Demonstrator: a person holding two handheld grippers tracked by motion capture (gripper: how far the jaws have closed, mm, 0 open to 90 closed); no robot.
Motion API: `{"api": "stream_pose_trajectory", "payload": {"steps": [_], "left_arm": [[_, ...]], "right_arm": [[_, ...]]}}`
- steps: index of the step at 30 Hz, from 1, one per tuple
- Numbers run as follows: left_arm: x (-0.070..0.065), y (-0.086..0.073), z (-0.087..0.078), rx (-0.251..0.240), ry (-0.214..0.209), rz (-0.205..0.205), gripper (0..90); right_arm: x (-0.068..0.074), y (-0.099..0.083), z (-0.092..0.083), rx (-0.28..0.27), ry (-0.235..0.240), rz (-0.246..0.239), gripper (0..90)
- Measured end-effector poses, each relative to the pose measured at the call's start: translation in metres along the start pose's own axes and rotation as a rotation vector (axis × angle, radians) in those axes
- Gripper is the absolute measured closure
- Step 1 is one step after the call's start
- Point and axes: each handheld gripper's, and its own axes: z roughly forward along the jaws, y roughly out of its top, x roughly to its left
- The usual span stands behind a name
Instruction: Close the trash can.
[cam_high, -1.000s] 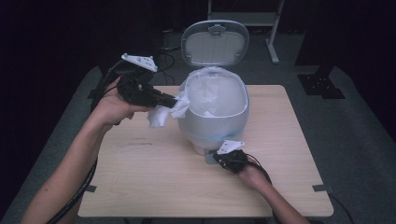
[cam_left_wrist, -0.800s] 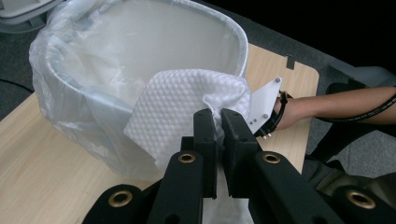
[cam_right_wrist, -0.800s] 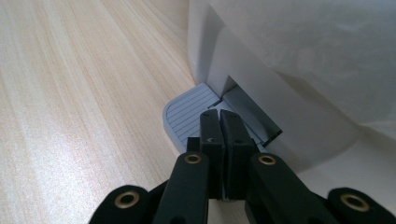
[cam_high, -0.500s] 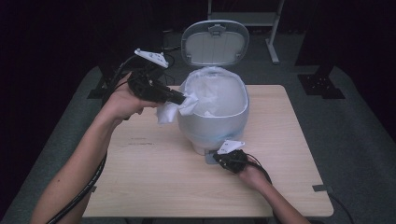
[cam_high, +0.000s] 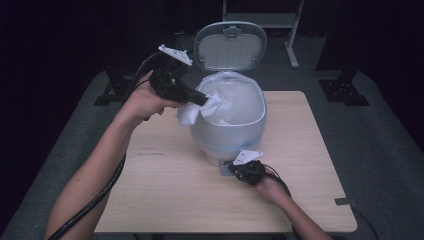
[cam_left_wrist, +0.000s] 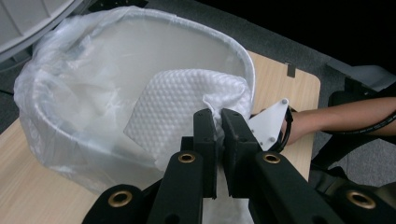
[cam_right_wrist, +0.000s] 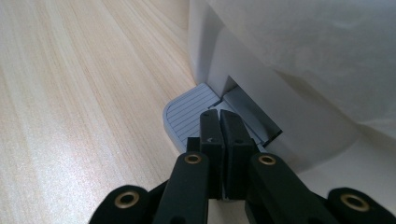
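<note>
My left gripper (cam_left_wrist: 218, 122) is clamped on a white paper towel (cam_left_wrist: 177, 112), the jaws nearly together with a fold of it pinched between the tips. The towel spreads out ahead of the jaws and hangs over the near rim of the pedal bin (cam_high: 227, 132), part inside the clear liner bag (cam_left_wrist: 60, 93), part draping down the outside below my gripper. The bin's lid (cam_high: 230, 45) stands open beyond it. My right gripper (cam_right_wrist: 219, 116) is fully closed with nothing between its jaws; its tips rest on the grey pedal (cam_right_wrist: 189, 114) at the foot of the bin, which rises right ahead.
</note>
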Motion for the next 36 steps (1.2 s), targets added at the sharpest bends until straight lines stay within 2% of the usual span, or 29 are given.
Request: {"api": "stream_pose_trajectory", "payload": {"steps": [10, 21, 36], "left_arm": [[0.006, 0.011, 0.014, 0.006, -0.006, 0.006, 85.2], [0.018, 0.017, 0.035, 0.014, -0.009, -0.009, 85.1], [0.029, 0.025, 0.059, 0.057, 0.002, -0.015, 84.7]], "right_arm": [[0.0, 0.0, 0.0, -0.002, 0.0, 0.003, 88.1], [-0.001, 0.0, 0.0, 0.001, -0.002, -0.003, 88.0], [-0.001, 0.0, 0.0, 0.0, 0.0, -0.007, 88.0]]}}
